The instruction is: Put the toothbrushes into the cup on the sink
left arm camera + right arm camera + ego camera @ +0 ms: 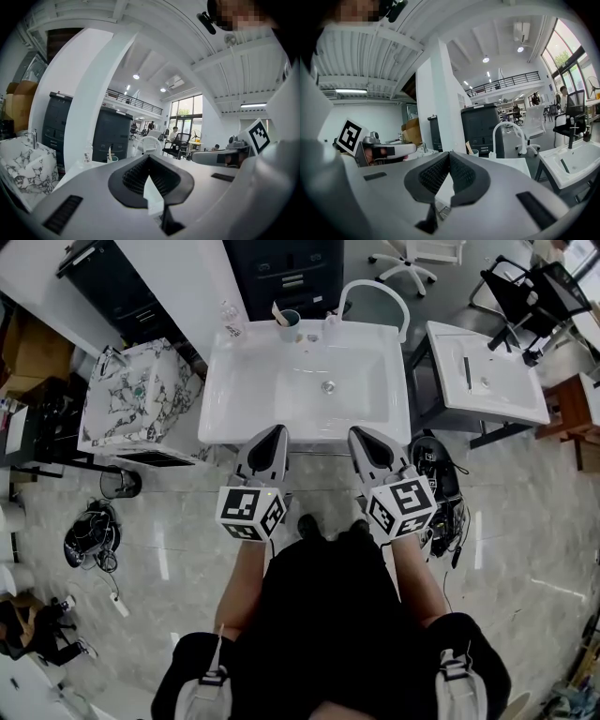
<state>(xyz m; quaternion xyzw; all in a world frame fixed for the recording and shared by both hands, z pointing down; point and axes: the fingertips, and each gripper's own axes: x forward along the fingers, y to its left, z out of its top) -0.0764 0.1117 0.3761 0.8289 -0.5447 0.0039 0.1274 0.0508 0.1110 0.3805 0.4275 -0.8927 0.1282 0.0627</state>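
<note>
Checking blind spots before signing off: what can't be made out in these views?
1. How many brushes the cup holds: head view, too small; one toothbrush shows.
2. Sink front rim: head view, partly covered by the left hand-held gripper and right hand-held gripper, both shut, empty.
3. Basin floor: both gripper views, blocked by each gripper's own body.
4. Bottle label: head view, too small.

Bright, even light surrounds me. Big windows (569,56) glow to the right of my right claw (448,154), and ceiling lamps (520,48) shine above it. Ahead, the sink (281,390) glares white; the floor (169,559) below shows streaky reflections. Both gripper views bend and darken at their edges.
</note>
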